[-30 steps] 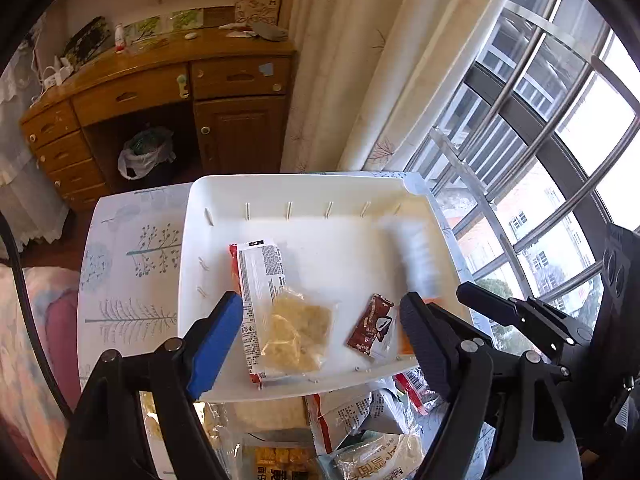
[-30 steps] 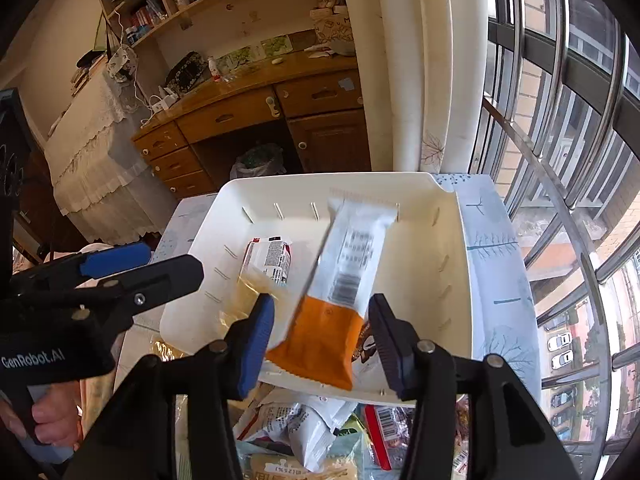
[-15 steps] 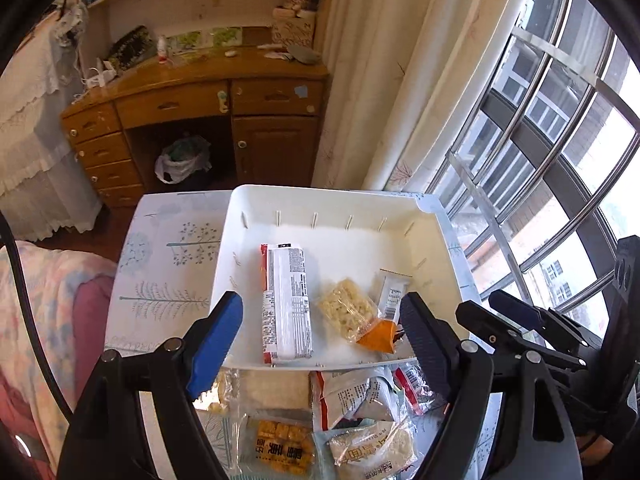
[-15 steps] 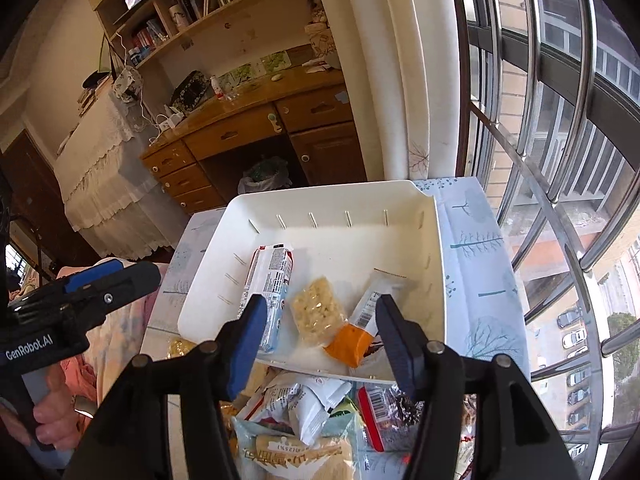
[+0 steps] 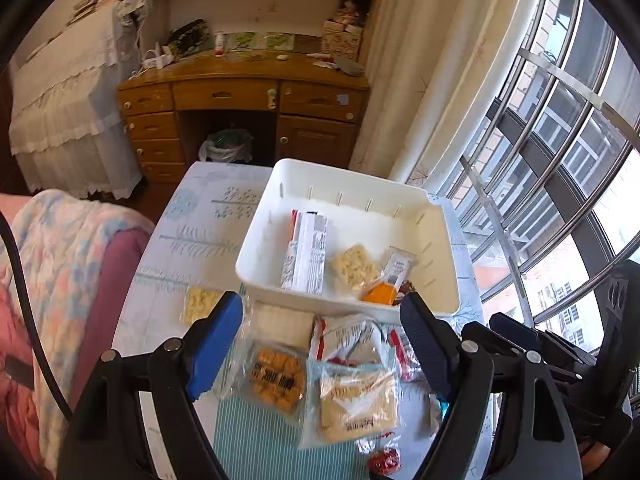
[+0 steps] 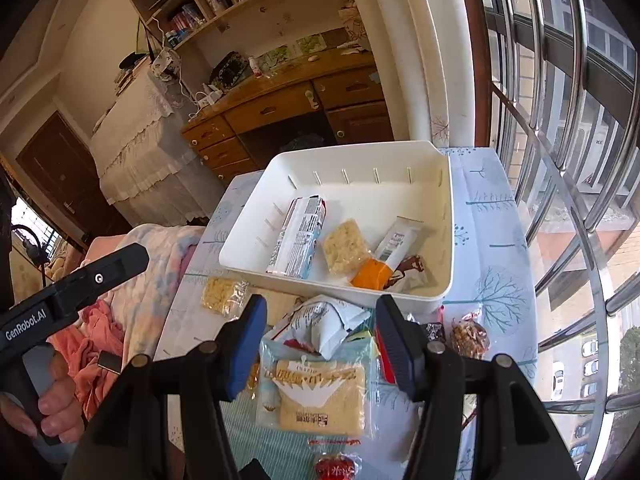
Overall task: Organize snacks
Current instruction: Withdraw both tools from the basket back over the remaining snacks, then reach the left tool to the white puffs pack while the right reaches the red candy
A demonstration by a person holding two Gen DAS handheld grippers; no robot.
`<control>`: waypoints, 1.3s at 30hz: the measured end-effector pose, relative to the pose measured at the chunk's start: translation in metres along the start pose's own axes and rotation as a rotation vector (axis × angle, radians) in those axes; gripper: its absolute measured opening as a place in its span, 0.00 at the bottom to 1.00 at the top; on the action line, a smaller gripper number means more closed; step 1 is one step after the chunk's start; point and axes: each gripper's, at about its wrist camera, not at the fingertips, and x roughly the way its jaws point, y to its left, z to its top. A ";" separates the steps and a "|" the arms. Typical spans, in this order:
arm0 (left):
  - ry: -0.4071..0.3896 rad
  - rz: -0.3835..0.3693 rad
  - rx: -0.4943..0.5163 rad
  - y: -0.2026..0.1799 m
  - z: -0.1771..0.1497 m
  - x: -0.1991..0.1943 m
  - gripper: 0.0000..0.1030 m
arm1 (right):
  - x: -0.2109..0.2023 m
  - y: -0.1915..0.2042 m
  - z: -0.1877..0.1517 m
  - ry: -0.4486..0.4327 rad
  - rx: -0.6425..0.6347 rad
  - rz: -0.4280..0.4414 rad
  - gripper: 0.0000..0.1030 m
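On the tablecloth, the white bin (image 6: 448,240) already holds a cracker sleeve (image 6: 298,236), a puffed-rice square (image 6: 345,246) and an orange-ended bar (image 6: 386,258). Both the left gripper (image 5: 322,346) and right gripper (image 6: 320,340) hang spread and empty over the loose packets (image 6: 320,396). Judging by this, another pick is next, calling for a descent onto one packet.

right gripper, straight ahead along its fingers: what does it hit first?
Probably the clear-wrapped pale cracker packet on the table, lying between the open right gripper fingers; the crumpled white wrapper lies just beyond. Depth is unclear.
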 end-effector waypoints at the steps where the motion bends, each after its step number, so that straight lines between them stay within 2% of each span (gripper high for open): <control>1: -0.001 0.006 -0.010 0.001 -0.007 -0.005 0.78 | -0.001 0.000 -0.004 0.008 -0.002 0.007 0.56; 8: 0.020 0.064 -0.066 0.018 -0.039 -0.032 0.78 | -0.004 -0.006 -0.022 0.063 0.035 0.069 0.56; 21: 0.031 0.065 -0.111 0.053 -0.058 -0.049 0.78 | 0.010 -0.010 -0.049 0.165 0.171 0.095 0.56; 27: 0.070 0.034 -0.100 0.079 -0.056 -0.039 0.78 | 0.020 0.001 -0.054 0.189 0.260 0.066 0.56; 39: 0.161 -0.029 0.037 0.134 -0.023 -0.006 0.82 | 0.041 0.025 -0.067 0.160 0.462 -0.024 0.56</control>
